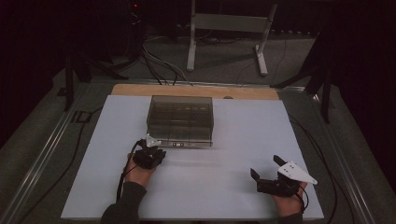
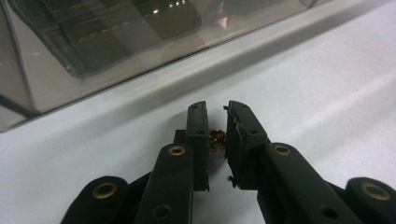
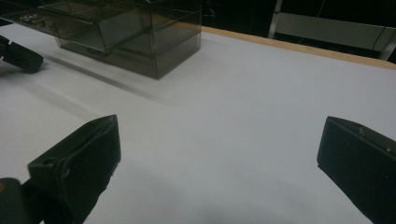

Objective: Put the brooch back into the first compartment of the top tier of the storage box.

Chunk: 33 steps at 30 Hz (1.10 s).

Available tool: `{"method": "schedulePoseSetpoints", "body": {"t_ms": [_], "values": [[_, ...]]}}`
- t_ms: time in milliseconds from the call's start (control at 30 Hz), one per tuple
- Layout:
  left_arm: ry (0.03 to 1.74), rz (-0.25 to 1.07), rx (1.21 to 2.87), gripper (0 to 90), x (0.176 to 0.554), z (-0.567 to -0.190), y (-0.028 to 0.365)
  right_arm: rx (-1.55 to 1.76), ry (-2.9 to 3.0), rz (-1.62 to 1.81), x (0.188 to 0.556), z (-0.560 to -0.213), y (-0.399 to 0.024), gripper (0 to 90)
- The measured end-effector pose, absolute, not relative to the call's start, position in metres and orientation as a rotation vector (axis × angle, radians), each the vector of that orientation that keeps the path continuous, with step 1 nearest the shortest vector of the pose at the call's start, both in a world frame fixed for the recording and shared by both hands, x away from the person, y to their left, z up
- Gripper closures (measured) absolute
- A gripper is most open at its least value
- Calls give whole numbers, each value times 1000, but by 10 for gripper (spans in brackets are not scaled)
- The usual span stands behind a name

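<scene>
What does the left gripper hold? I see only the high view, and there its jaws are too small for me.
Observer: In the left gripper view, the left gripper is nearly shut on a small coppery object between its jaws.
Operator: Is it lifted from the table?
Observer: I cannot tell; the white table lies right under it, near the clear box.
Operator: And the right gripper?
Observer: The right gripper has its jaws wide apart, with nothing between them but bare table.
</scene>
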<state>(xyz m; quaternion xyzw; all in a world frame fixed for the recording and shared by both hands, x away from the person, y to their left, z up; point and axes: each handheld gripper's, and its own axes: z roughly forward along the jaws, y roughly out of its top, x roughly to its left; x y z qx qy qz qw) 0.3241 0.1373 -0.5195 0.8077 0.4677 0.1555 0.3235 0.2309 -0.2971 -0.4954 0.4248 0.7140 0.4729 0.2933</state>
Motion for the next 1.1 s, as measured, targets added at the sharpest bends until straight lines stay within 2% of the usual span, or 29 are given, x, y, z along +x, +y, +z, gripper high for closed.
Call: {"method": "schedulePoseSetpoints", "body": {"t_ms": [1100], "values": [[1191,395,2117,810,316,-507,141,1132,1903,1256,231,-496,-297,2]]}}
